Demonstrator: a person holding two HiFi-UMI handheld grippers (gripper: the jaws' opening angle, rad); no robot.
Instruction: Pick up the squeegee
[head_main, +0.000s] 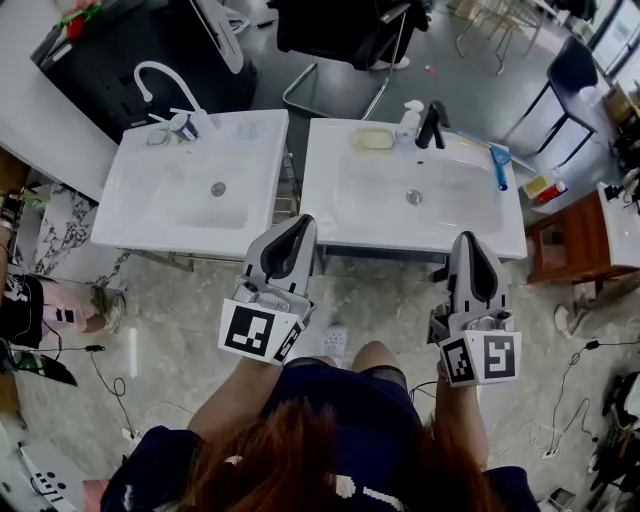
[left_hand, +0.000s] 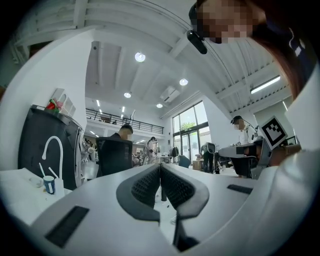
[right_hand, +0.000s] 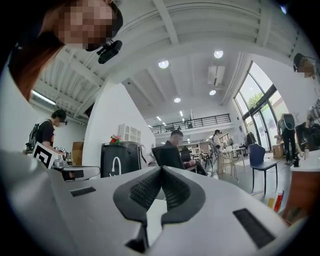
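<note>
The squeegee (head_main: 499, 165), blue with a thin handle, lies on the right rim of the right white sink (head_main: 345, 225), seen only in the head view. My left gripper (head_main: 298, 224) hovers level at the gap between the two sinks, its jaws pressed together with nothing between them (left_hand: 160, 168). My right gripper (head_main: 470, 241) is held at the front edge of the right sink, short of the squeegee and nearer the person. Its jaws are also shut and empty (right_hand: 161, 170).
The right sink has a black faucet (head_main: 432, 123), a white bottle (head_main: 408, 119) and a yellow soap dish (head_main: 375, 139). The left sink (head_main: 130, 215) has a white faucet (head_main: 152, 76) and a cup (head_main: 182, 126). A wooden cabinet (head_main: 572, 238) stands at the right, a black chair (head_main: 345, 28) behind.
</note>
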